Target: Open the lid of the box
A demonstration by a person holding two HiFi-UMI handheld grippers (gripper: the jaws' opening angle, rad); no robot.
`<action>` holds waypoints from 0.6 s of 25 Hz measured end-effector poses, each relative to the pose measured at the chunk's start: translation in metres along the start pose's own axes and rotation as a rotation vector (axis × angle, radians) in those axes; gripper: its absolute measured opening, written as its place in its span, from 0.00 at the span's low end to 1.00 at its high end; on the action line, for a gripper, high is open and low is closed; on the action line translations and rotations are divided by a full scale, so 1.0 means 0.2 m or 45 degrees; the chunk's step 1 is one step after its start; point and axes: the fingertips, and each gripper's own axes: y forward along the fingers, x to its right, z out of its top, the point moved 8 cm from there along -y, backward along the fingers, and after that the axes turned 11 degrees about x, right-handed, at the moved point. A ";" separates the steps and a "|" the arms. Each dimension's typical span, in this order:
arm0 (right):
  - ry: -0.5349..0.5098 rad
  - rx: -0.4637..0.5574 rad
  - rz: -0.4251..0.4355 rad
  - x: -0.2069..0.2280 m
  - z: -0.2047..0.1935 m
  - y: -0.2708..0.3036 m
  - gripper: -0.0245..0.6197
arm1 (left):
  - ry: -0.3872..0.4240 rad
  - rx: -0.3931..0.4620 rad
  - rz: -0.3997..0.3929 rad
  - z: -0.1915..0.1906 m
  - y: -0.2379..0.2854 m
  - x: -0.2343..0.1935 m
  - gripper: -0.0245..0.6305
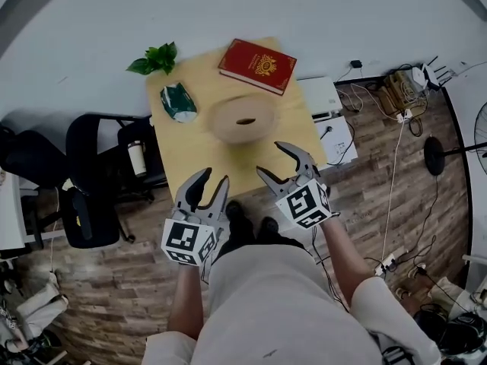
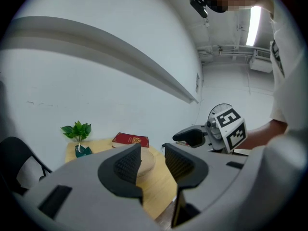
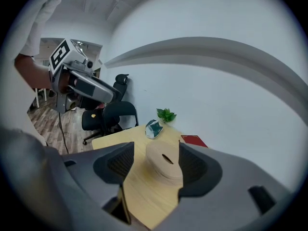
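Wooden box (image 1: pixel 242 131) sits shut on the table (image 1: pixel 190 154). Left gripper (image 1: pixel 213 179) and right gripper (image 1: pixel 272 158) wait near it, jaws apart, holding nothing. The lid (image 1: pixel 245 115) is not lifted yet.

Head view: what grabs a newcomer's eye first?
The round wooden box sits in the middle of the table, lid on, with a red book behind it at the far edge. The left gripper and right gripper hover at the near edge, both open and empty.
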 end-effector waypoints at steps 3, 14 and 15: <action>-0.032 -0.027 0.001 0.00 -0.01 0.07 0.47 | -0.003 -0.007 -0.014 0.00 0.03 -0.06 0.26; -0.083 -0.153 0.011 -0.04 -0.11 0.32 0.47 | -0.020 -0.037 -0.084 -0.01 0.12 -0.26 0.26; -0.079 -0.162 0.004 -0.04 -0.12 0.34 0.47 | -0.022 -0.041 -0.088 -0.02 0.12 -0.28 0.26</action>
